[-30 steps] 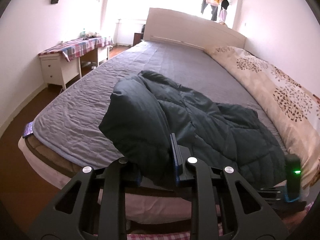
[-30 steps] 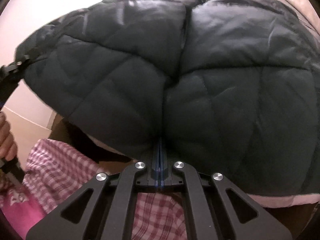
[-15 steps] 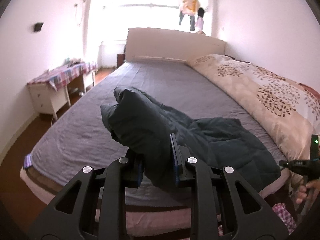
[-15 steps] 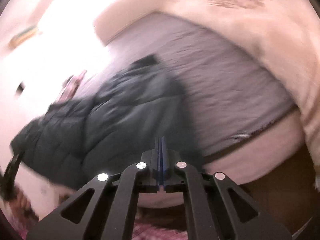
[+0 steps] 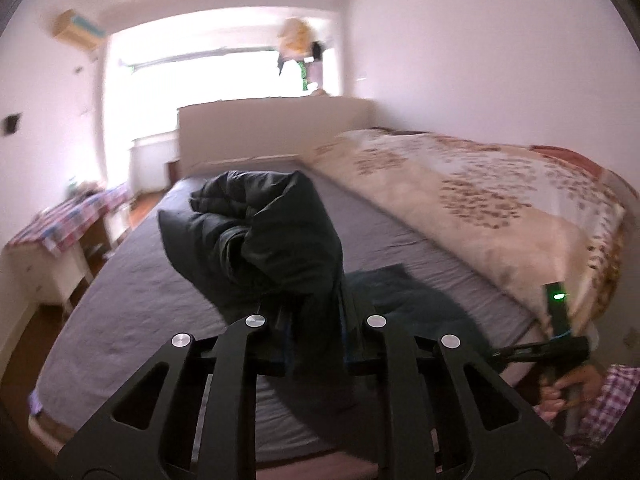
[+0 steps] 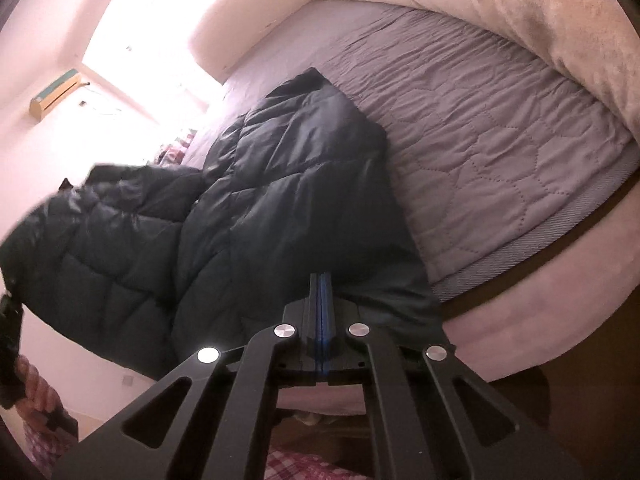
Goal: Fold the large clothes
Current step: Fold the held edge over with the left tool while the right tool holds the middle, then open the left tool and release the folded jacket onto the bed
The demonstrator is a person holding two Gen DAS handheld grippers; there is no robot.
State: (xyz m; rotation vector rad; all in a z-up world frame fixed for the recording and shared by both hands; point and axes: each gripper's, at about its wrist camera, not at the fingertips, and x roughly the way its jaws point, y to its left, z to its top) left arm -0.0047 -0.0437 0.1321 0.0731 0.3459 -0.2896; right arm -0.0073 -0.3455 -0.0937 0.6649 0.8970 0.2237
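Note:
A dark green quilted jacket [image 5: 276, 240] lies on the grey bed [image 5: 132, 300] with one end lifted. My left gripper [image 5: 314, 332] is shut on a thick bunch of the jacket and holds it up above the mattress. In the right wrist view the jacket [image 6: 256, 216] stretches from the bed's near edge up to the left. My right gripper [image 6: 320, 300] is shut on the jacket's lower edge at the foot of the bed [image 6: 500, 152]. The right gripper also shows in the left wrist view [image 5: 556, 344], low at the right.
A cream floral duvet [image 5: 480, 208] is piled along the right side of the bed. A white headboard [image 5: 272, 132] stands at the far end. A white desk with a checked cloth [image 5: 60, 232] stands at the left. Brown floor [image 5: 24, 352] surrounds the bed.
My left gripper has lifted its bunch of jacket higher and tilted upward. My right gripper has swung down and back to the bed's near edge, stretching the jacket out.

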